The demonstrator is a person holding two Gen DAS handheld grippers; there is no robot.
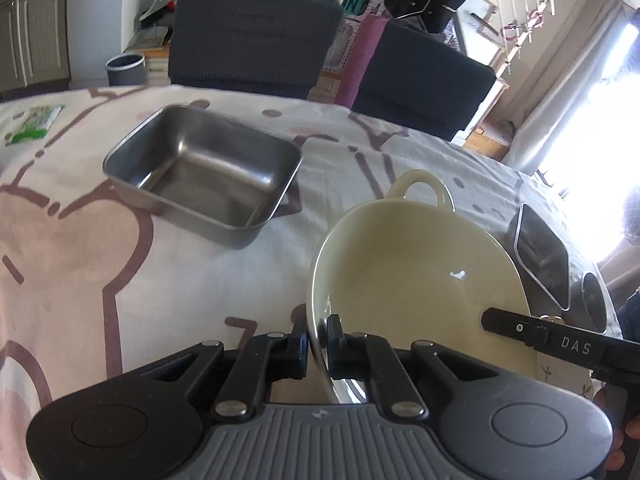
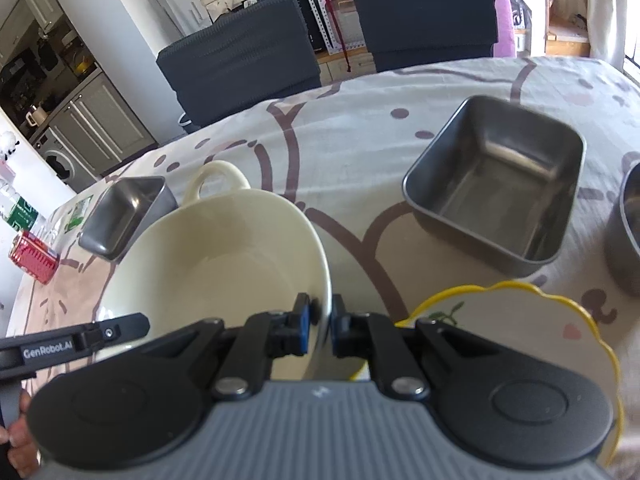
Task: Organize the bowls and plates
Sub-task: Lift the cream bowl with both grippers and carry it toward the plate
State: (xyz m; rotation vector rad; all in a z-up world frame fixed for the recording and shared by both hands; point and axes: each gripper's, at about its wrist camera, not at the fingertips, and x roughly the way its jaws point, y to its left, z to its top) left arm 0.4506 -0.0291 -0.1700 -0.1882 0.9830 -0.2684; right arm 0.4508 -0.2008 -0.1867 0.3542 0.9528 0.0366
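A cream bowl [image 1: 416,272] with a loop handle sits tilted on the patterned tablecloth. My left gripper [image 1: 317,332] is shut on its near rim, one pad inside and one outside. On the opposite side my right gripper [image 2: 323,316] is shut on the rim of the same cream bowl [image 2: 216,264]. Each view shows a black finger of the other gripper reaching over the bowl's edge: the right one's finger [image 1: 516,326] and the left one's finger [image 2: 100,334]. A steel rectangular tray [image 1: 204,176] stands beyond the bowl. A yellow-rimmed plate [image 2: 500,316] lies under the right gripper.
A square steel tray [image 2: 496,184] and a round steel bowl [image 2: 628,236] stand at the right. Another steel tray [image 2: 124,212] is behind the cream bowl. A green packet [image 1: 34,122] and a red packet [image 2: 34,256] lie near the table edge. Two dark chairs [image 1: 252,32] stand behind.
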